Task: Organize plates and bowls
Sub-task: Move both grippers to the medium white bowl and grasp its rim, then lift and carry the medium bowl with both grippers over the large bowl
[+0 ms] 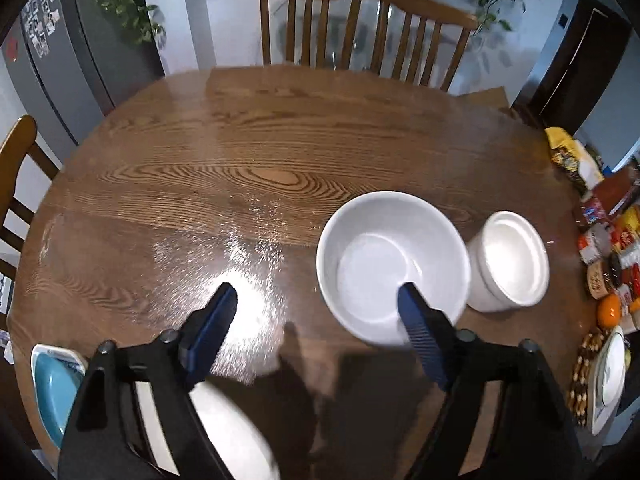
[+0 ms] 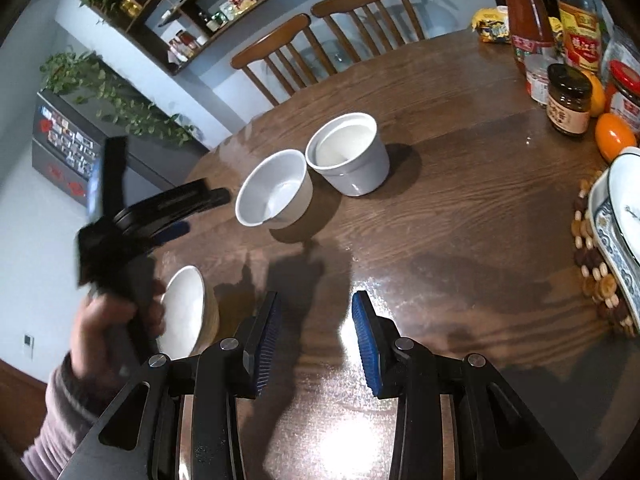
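A white bowl (image 1: 384,256) stands alone on the wooden table (image 1: 248,152), with a stack of white bowls (image 1: 508,260) just to its right. My left gripper (image 1: 316,300) is open above the table; its right finger overlaps the bowl's near rim in the picture, and the left finger hangs over bare wood. Nothing is pinched. In the right wrist view the left gripper (image 2: 204,212) hovers just left of the single bowl (image 2: 276,188), apart from it; the stack (image 2: 348,152) stands behind. Another white bowl (image 2: 188,308) sits near the hand (image 2: 108,316). My right gripper (image 2: 316,308) is open and empty over the table.
Jars, bottles and an orange (image 2: 612,136) crowd the table's right side. Blue-patterned plates (image 2: 616,216) rest on a beaded mat there. A blue dish (image 1: 52,392) sits at the left edge. Two wooden chairs (image 1: 312,20) stand at the far side.
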Demonstrator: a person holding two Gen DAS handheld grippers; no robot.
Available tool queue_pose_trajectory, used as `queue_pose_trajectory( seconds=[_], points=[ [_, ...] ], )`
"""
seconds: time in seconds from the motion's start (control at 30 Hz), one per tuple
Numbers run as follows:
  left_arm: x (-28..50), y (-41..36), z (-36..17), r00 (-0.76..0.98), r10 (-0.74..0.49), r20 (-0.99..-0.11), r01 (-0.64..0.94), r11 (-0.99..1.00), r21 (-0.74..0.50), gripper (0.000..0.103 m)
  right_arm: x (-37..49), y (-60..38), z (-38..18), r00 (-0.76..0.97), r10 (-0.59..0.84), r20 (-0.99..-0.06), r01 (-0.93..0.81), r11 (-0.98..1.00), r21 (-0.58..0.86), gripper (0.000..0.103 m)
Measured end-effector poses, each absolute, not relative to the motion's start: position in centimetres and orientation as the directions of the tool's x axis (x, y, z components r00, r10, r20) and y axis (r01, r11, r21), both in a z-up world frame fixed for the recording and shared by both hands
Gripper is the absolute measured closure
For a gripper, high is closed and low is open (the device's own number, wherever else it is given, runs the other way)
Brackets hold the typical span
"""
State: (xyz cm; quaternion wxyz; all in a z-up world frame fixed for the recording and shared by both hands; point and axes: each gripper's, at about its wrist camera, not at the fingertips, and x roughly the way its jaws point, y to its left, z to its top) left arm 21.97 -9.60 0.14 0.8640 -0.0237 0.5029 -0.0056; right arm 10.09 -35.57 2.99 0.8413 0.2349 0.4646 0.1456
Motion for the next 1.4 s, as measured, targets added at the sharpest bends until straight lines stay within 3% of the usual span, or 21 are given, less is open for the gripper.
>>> queue_pose_trajectory(
  seconds=[0.1, 0.2, 0.27, 0.3, 0.87, 1.17, 1.23, 1.4],
  points=[
    [23.2, -10.1, -1.0, 0.466, -0.035, -0.884, -0.005, 0.999, -0.042, 0.044, 10.8, -35.8, 2.5, 0.520, 0.461, -0.719, -0.019, 0.848, 0.530, 0.066],
    [24.1, -10.3, -2.1, 0.437, -0.041, -0.899, -0.001, 0.999, -0.046, 0.064, 11.5, -36.1, 1.9, 0.514, 0.460, -0.724, -0.002, 0.845, 0.535, 0.066],
    [24.4, -10.2, -2.6, 0.416, -0.053, -0.908, 0.007, 0.998, -0.055, 0.088, 11.9, -36.2, 1.6, 0.510, 0.459, -0.727, 0.004, 0.844, 0.536, 0.066],
    [24.5, -10.2, -2.8, 0.409, -0.057, -0.911, 0.009, 0.998, -0.058, 0.091, 12.0, -36.1, 1.6, 0.509, 0.459, -0.728, 0.005, 0.844, 0.536, 0.066],
    [15.8, -13.0, -3.7, 0.335, -0.151, -0.930, 0.241, 0.968, -0.070, 0.093, 14.4, -34.4, -0.5, 0.479, 0.409, -0.776, 0.044, 0.872, 0.487, 0.066],
    [13.0, -12.9, -4.0, 0.335, -0.156, -0.929, 0.259, 0.964, -0.068, 0.093, 14.2, -32.4, -1.4, 0.432, 0.395, -0.811, 0.000, 0.899, 0.437, 0.066],
    [12.8, -12.9, -4.1, 0.340, -0.154, -0.928, 0.257, 0.964, -0.066, 0.093, 14.1, -32.3, -1.4, 0.429, 0.400, -0.810, -0.007, 0.898, 0.439, 0.080],
    [12.2, -12.9, -4.2, 0.348, -0.146, -0.926, 0.248, 0.967, -0.059, 0.093, 13.6, -32.3, -1.1, 0.430, 0.395, -0.812, -0.030, 0.905, 0.424, 0.093]
  ],
)
